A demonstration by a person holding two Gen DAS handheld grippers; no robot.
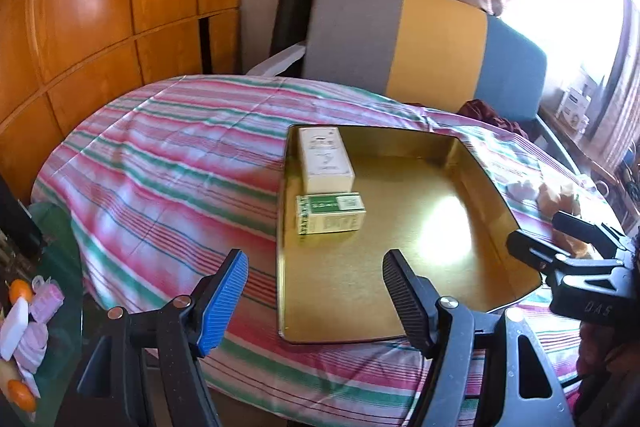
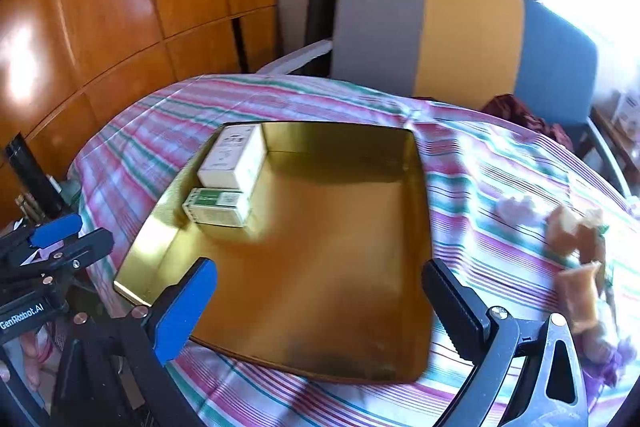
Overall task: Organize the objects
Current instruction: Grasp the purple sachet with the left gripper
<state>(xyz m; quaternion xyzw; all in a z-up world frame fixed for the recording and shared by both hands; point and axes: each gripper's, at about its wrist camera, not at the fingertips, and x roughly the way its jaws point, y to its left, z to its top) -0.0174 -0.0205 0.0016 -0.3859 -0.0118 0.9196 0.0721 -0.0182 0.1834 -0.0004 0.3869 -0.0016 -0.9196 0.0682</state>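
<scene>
A shallow gold tin tray (image 2: 344, 259) lies on a table draped in a pink, green and white striped cloth (image 1: 168, 155), and two cartons already sit in its far left corner: a cream-white box (image 2: 234, 161) standing against the back wall and a smaller green-and-white box (image 2: 218, 207) just in front of it, the two touching or very nearly so. The rest of the tray floor is bare and catches the window glare.

Over the near edge of the tray the right gripper (image 2: 320, 303) hangs with its jaws spread wide and nothing between them; the left gripper (image 1: 316, 291) hovers over the tray's near left corner, jaws likewise apart and empty. Neither touches a box.

By the look of it, the sorting is partway through, between one placement and the next pickup. Still loose on the cloth to the right of the tray are a pale crumpled wad (image 2: 516, 207) and several tan, wrapped-looking pieces (image 2: 576, 231), too blurred to name. The likely next move is for the right gripper to swing out to that cluster, close on one piece and bring it into the open half of the tray.

Behind the table stands a chair back (image 1: 420, 43) banded grey, yellow and blue, with orange wooden panels (image 1: 100, 7) to the left.
</scene>
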